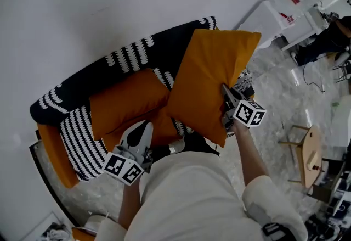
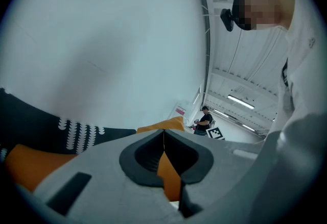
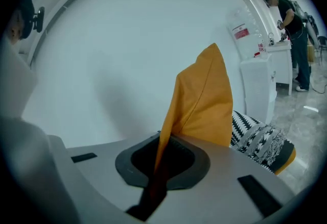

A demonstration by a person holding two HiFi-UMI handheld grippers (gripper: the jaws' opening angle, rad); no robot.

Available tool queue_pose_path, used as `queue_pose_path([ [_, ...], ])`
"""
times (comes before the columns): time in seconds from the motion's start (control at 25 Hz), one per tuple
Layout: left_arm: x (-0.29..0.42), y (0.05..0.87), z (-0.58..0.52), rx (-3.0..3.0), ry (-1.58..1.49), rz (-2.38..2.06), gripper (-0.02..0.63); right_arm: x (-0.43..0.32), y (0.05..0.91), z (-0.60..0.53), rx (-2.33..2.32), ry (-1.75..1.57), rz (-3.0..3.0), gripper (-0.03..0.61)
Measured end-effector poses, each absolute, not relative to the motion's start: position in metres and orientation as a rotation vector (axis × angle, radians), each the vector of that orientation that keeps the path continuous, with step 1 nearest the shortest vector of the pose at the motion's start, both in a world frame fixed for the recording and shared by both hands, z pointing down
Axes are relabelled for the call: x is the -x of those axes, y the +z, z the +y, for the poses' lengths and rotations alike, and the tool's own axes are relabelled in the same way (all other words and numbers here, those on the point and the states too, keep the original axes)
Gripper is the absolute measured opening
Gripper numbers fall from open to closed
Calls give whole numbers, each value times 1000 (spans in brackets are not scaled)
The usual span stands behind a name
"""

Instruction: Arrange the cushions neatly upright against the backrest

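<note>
The right tool (image 3: 162, 139) is shut tight on the edge of a big orange cushion (image 1: 211, 78). The cloth comes right out from between its jaws. The cushion hangs in the air, just in front of the sofa's backrest (image 1: 164, 48), near the end on the right-hand side. Its long side stands almost straight up and leans a little. The backrest lies behind the cushion, away from the tool, so I think the next move is a push back until the cushion rests on it. The right hand is the one that can do this.

The left tool (image 2: 163, 139) is closed too. A bit of orange cloth shows between its jaws, so it seems to pinch the edge of the second orange cushion (image 1: 129, 100). That one lies flat and slumped below the middle of the backrest.

Both orange cushions look soft, smooth and puffy, and square in shape. The backrest is black with rows of white wavy marks. A striped black and white cushion (image 1: 82, 138) sits below its other end.
</note>
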State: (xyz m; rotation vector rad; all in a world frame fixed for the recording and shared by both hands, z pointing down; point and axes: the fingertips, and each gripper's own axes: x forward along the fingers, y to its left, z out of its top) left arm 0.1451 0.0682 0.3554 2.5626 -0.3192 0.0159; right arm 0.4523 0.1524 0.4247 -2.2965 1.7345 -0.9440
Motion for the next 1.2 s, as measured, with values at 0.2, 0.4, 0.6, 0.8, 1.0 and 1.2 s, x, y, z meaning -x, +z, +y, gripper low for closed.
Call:
queue_pose_path([
  [0.2, -192, 356, 75, -2575, 53, -341, 12, -516, 434, 183, 2370, -954, 1745, 15],
  [0.4, -244, 352, 88, -2567, 80, -387, 12, -571, 454, 202, 2410, -1027, 1853, 15],
  [0.6, -298, 357, 106, -2558, 132, -419, 12, -621, 487, 203, 2399, -1129, 2043, 15],
  [0.8, -340, 362, 124, -2535, 152, -501, 12, -663, 524, 198, 2346, -1238, 2221, 15],
  [1.0, -361, 366, 140, -2478, 169, -627, 12, -695, 552, 182, 2274, -1318, 2429, 15],
  [1.2, -374, 372, 149, -2444, 203, -693, 12, -714, 582, 162, 2251, -1336, 2545, 15],
])
